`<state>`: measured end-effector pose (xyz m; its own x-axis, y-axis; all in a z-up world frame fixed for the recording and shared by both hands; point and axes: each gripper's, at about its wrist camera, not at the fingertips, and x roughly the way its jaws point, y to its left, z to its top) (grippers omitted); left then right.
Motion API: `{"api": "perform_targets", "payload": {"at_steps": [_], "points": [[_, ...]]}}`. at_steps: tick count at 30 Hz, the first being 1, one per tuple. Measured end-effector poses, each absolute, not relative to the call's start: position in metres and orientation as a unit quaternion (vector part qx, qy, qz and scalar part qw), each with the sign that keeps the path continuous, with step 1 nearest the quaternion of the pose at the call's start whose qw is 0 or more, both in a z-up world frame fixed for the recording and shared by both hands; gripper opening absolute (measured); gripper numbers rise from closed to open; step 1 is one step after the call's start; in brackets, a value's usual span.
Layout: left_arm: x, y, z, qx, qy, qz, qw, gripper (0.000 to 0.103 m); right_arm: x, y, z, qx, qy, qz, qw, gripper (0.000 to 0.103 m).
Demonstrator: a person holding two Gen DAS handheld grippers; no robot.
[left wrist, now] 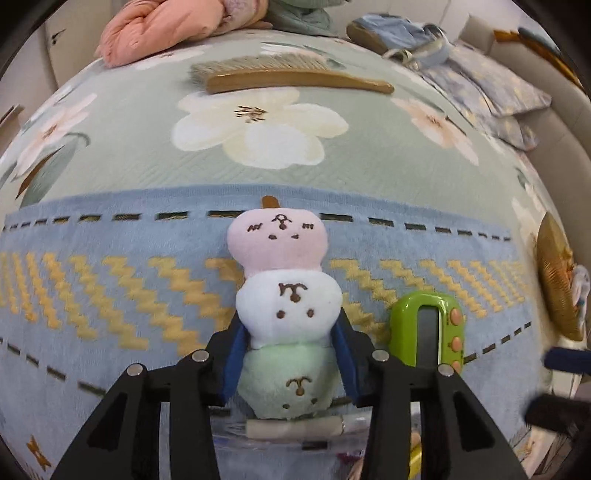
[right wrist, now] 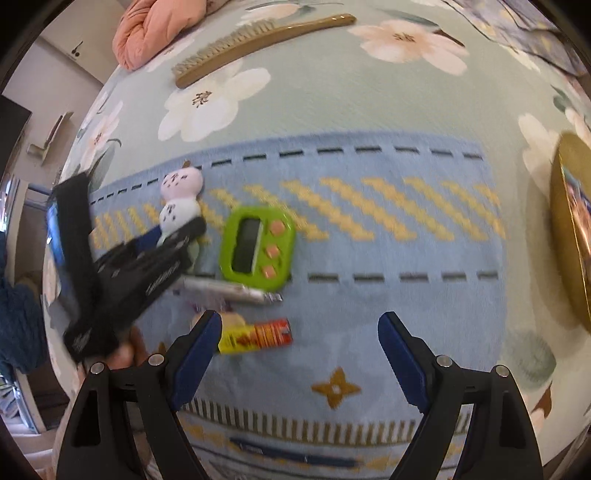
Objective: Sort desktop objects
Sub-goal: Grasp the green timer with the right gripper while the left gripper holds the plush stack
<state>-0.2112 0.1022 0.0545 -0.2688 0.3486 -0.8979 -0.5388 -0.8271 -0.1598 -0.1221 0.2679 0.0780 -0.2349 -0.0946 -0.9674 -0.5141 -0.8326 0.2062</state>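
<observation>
**A:** ok so where's the left gripper at? Its blue pads sit on both flanks of the plush, right around where the white middle ball meets the green bottom one. From the left wrist view they look pressed into it, so I'd call that a grip on the plush (only the lower part is between the jaws; the pink head sticks out well past the tips).

**B:** agreed, and the right wrist view backs it up, though it's blurry: the black fingers reach the plush from the lower left. What about the right gripper?

**A:** wide open, holding nothing. It hovers over the blue towel. A red and yellow tube lies just beside its left pad, more or less between the jaws but not touched on either side.

**B:** and further out?

**A:** the green timer lies flat on the towel, just right of the plush and beyond the tube. A pale wrapped stick lies between timer and tube, right below the plush's green end. Past the towel, on the floral sheet, there's a wooden brush, and a pink cloth bundle further back. A gold round thing sits off at the right edge, can't tell what it is.
</observation>
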Motion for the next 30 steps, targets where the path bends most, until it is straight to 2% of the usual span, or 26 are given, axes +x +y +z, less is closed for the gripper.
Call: {"api": "perform_targets", "payload": {"at_steps": [12, 16, 17, 19, 20, 26, 30], "points": [[-0.177, 0.029, 0.082, -0.552, 0.025, 0.790, 0.266, 0.040, -0.188, 0.257, 0.007, -0.619, 0.281, 0.711, 0.178, 0.086], [-0.166, 0.014, 0.088, -0.555, 0.012, 0.792, 0.253, 0.040, -0.198, 0.231, -0.006, -0.635, 0.204, 0.717, 0.202, 0.093], [-0.163, 0.012, 0.089, -0.555, 0.008, 0.793, 0.250, 0.040, -0.197, 0.229, -0.006, -0.631, 0.198, 0.721, 0.205, 0.092], [-0.157, 0.008, 0.094, -0.556, 0.000, 0.794, 0.246, 0.040, -0.190, 0.227, -0.004, -0.616, 0.192, 0.734, 0.212, 0.081], [-0.155, 0.007, 0.096, -0.556, 0.000, 0.794, 0.245, 0.040, -0.185, 0.227, 0.000, -0.608, 0.192, 0.741, 0.210, 0.066], [-0.125, 0.024, 0.116, -0.547, 0.013, 0.800, 0.244, 0.040, -0.142, 0.272, 0.029, -0.552, 0.265, 0.766, 0.194, 0.067], [-0.094, 0.054, 0.133, -0.543, 0.018, 0.798, 0.261, 0.040, -0.094, 0.304, 0.054, -0.538, 0.275, 0.771, 0.199, 0.067]]}}
